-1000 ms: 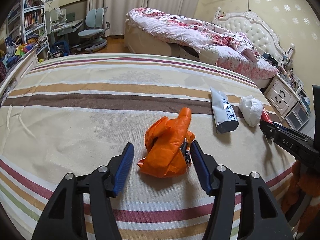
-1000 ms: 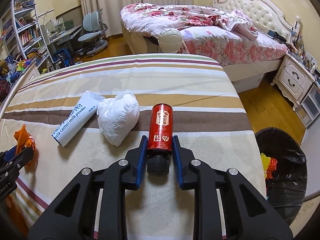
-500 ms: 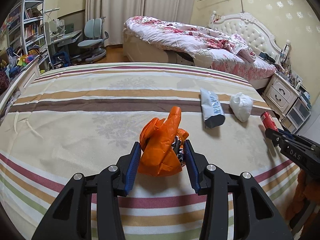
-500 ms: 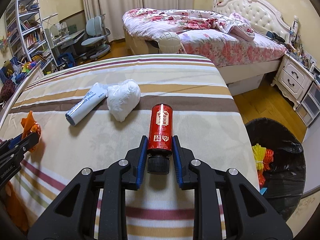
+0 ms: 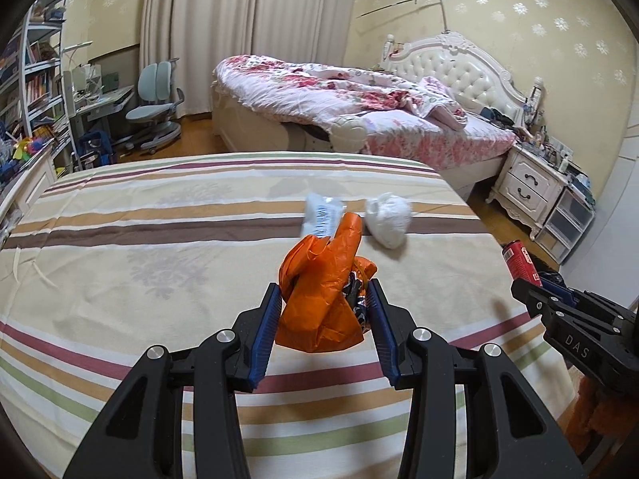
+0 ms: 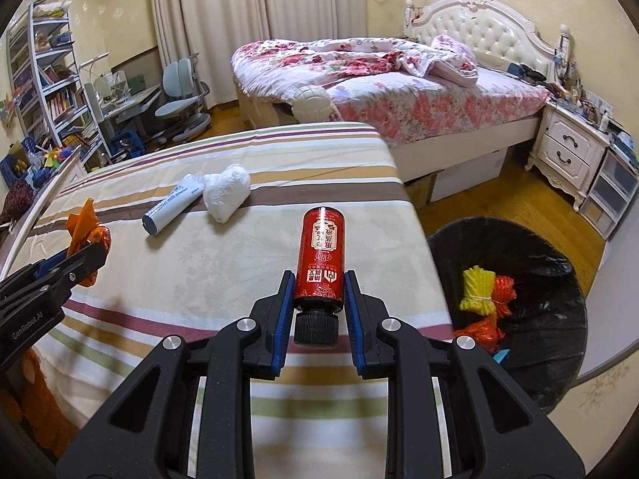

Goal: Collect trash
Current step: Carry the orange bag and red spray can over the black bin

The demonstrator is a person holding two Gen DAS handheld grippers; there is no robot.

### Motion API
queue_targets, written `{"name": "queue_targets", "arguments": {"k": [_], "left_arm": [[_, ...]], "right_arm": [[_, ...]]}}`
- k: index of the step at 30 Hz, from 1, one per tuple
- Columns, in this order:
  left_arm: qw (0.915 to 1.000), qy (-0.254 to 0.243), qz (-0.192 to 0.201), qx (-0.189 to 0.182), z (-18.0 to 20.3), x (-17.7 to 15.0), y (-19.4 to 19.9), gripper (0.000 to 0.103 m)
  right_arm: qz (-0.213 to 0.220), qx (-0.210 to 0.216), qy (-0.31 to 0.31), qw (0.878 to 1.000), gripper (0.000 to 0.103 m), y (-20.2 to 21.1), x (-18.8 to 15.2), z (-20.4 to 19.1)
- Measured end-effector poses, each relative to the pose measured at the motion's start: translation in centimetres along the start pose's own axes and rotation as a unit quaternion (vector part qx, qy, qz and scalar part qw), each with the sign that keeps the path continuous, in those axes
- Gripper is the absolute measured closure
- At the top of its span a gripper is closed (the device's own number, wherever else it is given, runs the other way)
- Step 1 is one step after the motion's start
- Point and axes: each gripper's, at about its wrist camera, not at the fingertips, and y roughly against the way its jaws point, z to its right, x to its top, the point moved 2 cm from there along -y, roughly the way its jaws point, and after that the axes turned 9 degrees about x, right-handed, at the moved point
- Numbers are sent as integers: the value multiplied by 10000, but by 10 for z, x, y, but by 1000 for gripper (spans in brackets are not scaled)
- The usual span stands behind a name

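Trash count first: four loose pieces showed up around the striped bedspread (image 6: 223,275), and two of them were already grabbed. One crumpled orange plastic bag (image 5: 323,299) was pinched between the blue pads of the left gripper (image 5: 324,311), both fingers pressing into its sides, and it looked lifted clear of the cover. One red bottle (image 6: 320,255) with a black cap was clamped by the right gripper (image 6: 318,299), fingers snug on the lower body just above the cap, bottle pointing away from the camera and sitting over the right edge of the bed. The other two pieces were lying on the bedspread: one white and blue tube-shaped packet (image 6: 172,209) and one white wadded-up bag (image 6: 225,191), touching or very nearly touching each other on the brown stripe, well apart from both grippers. One black-lined trash bin (image 6: 559,319) stood on the wood floor just beside the bed's right edge, with a yellow net bundle (image 6: 479,287) and a couple of orange ones already in the bottom. Background stuff: one floral bed (image 6: 399,92) with a white tufted headboard, one white nightstand (image 6: 567,151), one blue-grey desk chair (image 6: 179,95), and one bookshelf (image 6: 52,92) on the left wall.
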Motion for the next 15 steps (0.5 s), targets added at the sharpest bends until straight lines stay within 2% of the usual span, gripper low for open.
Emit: {"name": "queue_targets", "arguments": {"k": [15], "left_arm": [[9959, -634, 213, -606, 101, 13, 1, 59]], "right_arm": [[492, -664, -464, 9955, 79, 47, -3, 76]]}}
